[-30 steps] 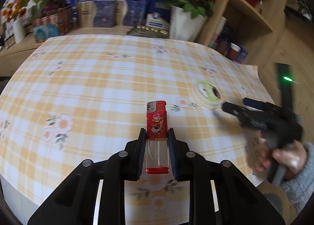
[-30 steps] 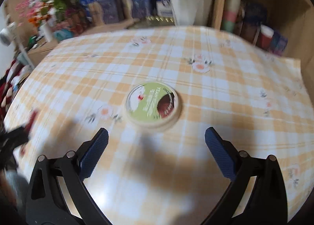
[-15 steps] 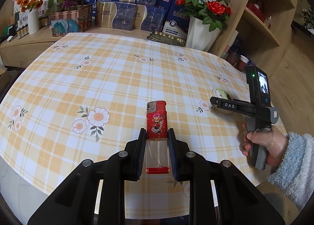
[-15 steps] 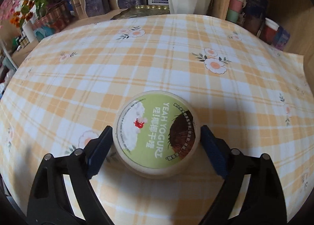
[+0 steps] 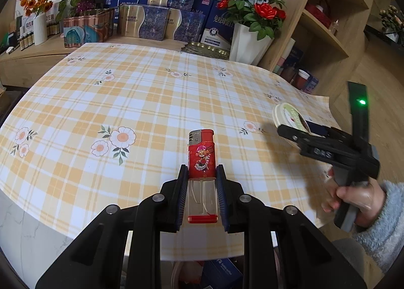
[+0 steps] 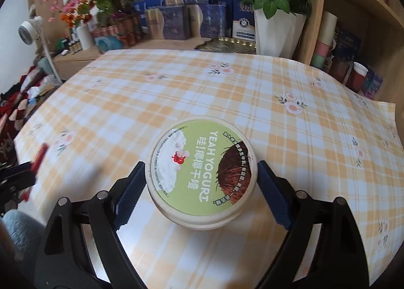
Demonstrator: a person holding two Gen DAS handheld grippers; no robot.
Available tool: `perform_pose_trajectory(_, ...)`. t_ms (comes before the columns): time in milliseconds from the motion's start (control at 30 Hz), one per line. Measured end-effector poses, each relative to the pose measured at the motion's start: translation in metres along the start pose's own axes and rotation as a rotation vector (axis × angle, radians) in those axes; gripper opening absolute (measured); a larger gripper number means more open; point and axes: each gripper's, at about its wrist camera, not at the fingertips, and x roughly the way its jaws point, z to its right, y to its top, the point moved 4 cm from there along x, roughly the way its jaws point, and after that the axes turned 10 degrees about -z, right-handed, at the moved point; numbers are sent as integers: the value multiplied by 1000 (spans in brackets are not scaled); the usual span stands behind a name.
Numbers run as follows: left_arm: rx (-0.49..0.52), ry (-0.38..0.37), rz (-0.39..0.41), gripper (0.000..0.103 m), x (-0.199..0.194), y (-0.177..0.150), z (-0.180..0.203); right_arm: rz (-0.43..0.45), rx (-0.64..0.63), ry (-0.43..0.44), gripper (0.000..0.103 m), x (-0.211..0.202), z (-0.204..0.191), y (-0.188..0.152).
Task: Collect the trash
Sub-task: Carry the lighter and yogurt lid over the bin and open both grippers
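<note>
A red lighter [image 5: 202, 155] with a clear lower body stands upright between the blue pads of my left gripper [image 5: 201, 171], which is shut on it above the near edge of the checked table [image 5: 126, 102]. A round yogurt cup [image 6: 202, 165] with a green lid sits between the blue pads of my right gripper [image 6: 201, 166], and both pads press on its sides. In the left wrist view the yogurt cup [image 5: 287, 117] hangs tilted above the table's right end in the right gripper [image 5: 298, 132], held by a hand [image 5: 353, 198] in a grey fleece sleeve.
A white vase of red roses [image 5: 250, 44], a gold tray [image 5: 207, 48] and stacked gift boxes [image 5: 156, 21] line the far side. A wooden shelf unit [image 5: 328, 24] stands at the right. Below the near table edge a container with boxes [image 5: 219, 271] shows.
My right gripper went in around the yogurt cup, closed on its sides and lifted it off the cloth. My left gripper, still holding the lighter, drew back toward the near edge.
</note>
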Motion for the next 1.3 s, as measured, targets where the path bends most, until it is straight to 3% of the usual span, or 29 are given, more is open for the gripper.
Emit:
perform_pose_trajectory(567, 68, -59, 34, 22, -57, -54, 27, 33, 47, 65, 86, -89, -36, -124)
perform_pose_trajectory(1000, 101, -72, 34, 22, -83, -93, 42, -28, 144, 155, 86, -75, -69, -202)
perform_pose_trajectory(1300, 138, -53, 19, 22, -78, -107, 57, -58, 151, 147, 89, -61, -70, -213)
